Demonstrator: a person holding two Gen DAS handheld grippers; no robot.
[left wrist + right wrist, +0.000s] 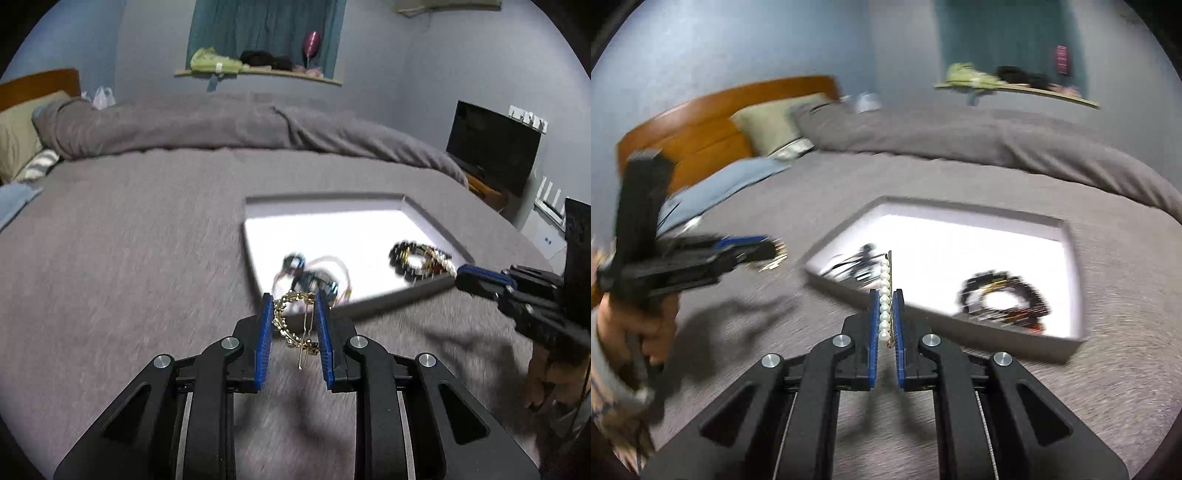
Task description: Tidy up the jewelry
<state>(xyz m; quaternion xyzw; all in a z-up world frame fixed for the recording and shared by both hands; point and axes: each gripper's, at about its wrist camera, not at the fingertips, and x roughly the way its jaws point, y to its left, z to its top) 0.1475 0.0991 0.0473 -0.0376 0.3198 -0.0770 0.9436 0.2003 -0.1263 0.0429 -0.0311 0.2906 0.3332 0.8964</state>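
Observation:
My left gripper is shut on a gold ring-shaped hair clip with a pin, held above the grey bedspread just short of the tray's near rim. My right gripper is shut on a pearl hair pin, held over the near rim of the shallow white tray. In the tray lie a dark beaded bracelet with gold parts and a tangle of thin hoops with dark beads. Each gripper shows in the other's view, the right one and the left one.
The tray rests on a bed with a grey bedspread. A rolled grey duvet and pillows lie at the far side by a wooden headboard. A dark screen stands at the right.

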